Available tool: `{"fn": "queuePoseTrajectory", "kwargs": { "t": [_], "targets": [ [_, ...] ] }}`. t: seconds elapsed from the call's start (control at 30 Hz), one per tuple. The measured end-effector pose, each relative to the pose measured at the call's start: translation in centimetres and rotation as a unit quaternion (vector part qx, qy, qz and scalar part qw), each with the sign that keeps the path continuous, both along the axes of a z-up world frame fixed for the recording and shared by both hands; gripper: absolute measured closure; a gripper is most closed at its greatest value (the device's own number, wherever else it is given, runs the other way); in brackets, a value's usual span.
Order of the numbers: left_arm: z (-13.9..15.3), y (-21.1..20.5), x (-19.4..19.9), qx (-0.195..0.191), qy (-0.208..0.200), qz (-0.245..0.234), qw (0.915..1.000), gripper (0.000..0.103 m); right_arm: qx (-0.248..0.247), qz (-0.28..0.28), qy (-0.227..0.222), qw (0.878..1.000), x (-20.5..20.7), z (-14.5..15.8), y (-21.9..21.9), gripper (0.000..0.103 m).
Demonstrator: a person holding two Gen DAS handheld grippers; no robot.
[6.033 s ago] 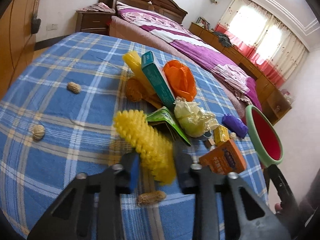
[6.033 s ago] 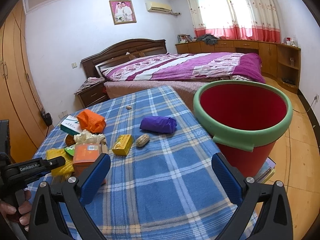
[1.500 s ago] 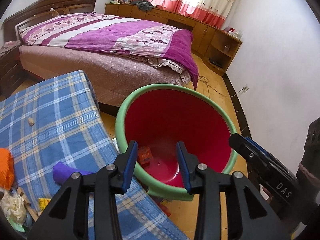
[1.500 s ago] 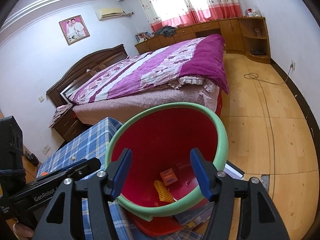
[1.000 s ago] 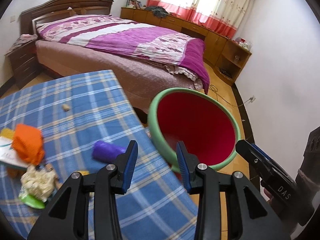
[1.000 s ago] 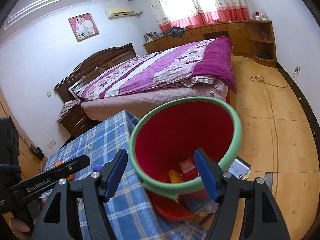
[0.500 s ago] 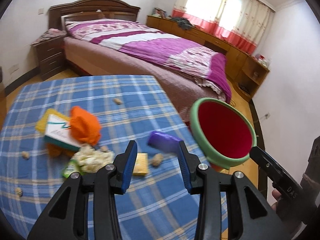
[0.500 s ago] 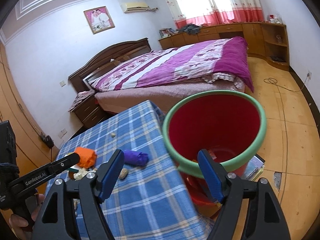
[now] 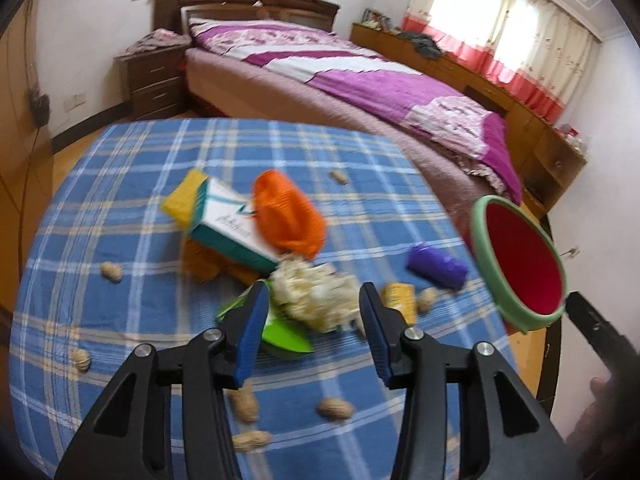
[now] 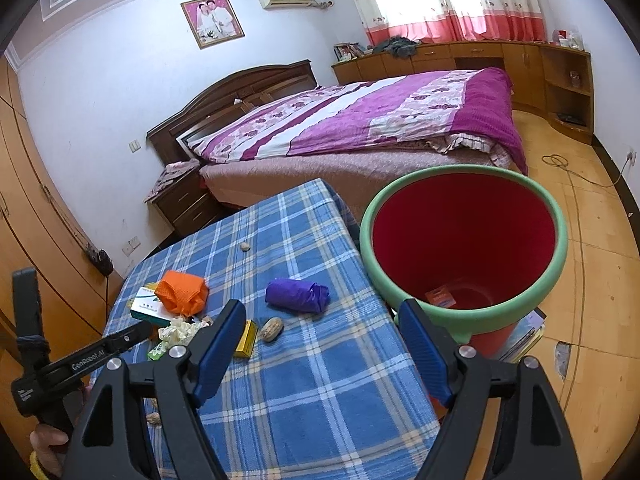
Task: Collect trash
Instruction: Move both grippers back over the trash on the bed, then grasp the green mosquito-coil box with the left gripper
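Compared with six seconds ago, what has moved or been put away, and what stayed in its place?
The yellow spiral piece and the orange packet left the table and lay in the red bin. The left hand-held gripper, then shut on the spiral, came back over the trash pile empty, jaws opening. The right hand-held gripper is empty too. The purple wad, orange pouch and white box stayed.

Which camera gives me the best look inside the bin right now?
The right wrist view: it looks down into the bin, showing the red inner wall and an orange packet on the bottom. The left wrist view catches the bin side-on at the frame edge, its bottom hidden.
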State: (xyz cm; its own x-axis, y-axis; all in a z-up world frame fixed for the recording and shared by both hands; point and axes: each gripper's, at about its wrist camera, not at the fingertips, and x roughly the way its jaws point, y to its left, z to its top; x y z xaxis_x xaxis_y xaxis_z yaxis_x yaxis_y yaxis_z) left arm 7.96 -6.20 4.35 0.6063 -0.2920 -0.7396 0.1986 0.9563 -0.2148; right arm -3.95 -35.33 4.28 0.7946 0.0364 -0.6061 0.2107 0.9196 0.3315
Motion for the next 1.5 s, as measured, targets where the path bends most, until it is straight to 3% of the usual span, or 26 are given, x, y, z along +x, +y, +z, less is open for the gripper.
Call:
{"fn": "queuePoseTrajectory", "kwargs": {
  "t": [0.23, 0.5, 0.77, 1.07, 1.1, 1.13, 1.5],
  "targets": [
    [-2.9, 1.3, 1.0, 0.015, 0.034, 0.005, 0.9993, 0.046, 0.0, 0.012, 0.016, 1.0, 1.3, -1.0, 1.4, 0.022],
    [-5.8, 1.6, 2.1, 0.029, 0.066, 0.003, 0.9974, 0.046, -0.002, 0.023, 0.036, 0.999, 2.5, -2.1, 2.5, 0.022],
    [-6.0, 1.3, 2.5, 0.048, 0.039, -0.003, 0.9981, 0.044, -0.002, 0.039, 0.049, 0.998, 3.6, -2.9, 3.8, 0.022],
    [-5.5, 1.7, 2.0, 0.039, 0.02, -0.017, 0.9989, 0.065, -0.007, 0.055, 0.054, 0.997, 4.1, -3.0, 5.2, 0.022],
    [-5.2, 2.0, 1.9, 0.032, 0.017, -0.016, 0.9992, 0.082, -0.008, 0.058, 0.054, 0.997, 4.1, -2.9, 5.5, 0.022],
    [-5.1, 2.2, 1.8, 0.026, 0.019, -0.016, 0.9994, 0.089, -0.009, 0.061, 0.053, 0.997, 4.3, -2.9, 5.6, 0.022],
    [-3.6, 5.0, 0.0, -0.007, 0.004, 0.0, 1.0, 0.095, -0.011, 0.112, 0.052, 0.992, 5.5, -2.6, 9.6, 0.022]
  ]
}}
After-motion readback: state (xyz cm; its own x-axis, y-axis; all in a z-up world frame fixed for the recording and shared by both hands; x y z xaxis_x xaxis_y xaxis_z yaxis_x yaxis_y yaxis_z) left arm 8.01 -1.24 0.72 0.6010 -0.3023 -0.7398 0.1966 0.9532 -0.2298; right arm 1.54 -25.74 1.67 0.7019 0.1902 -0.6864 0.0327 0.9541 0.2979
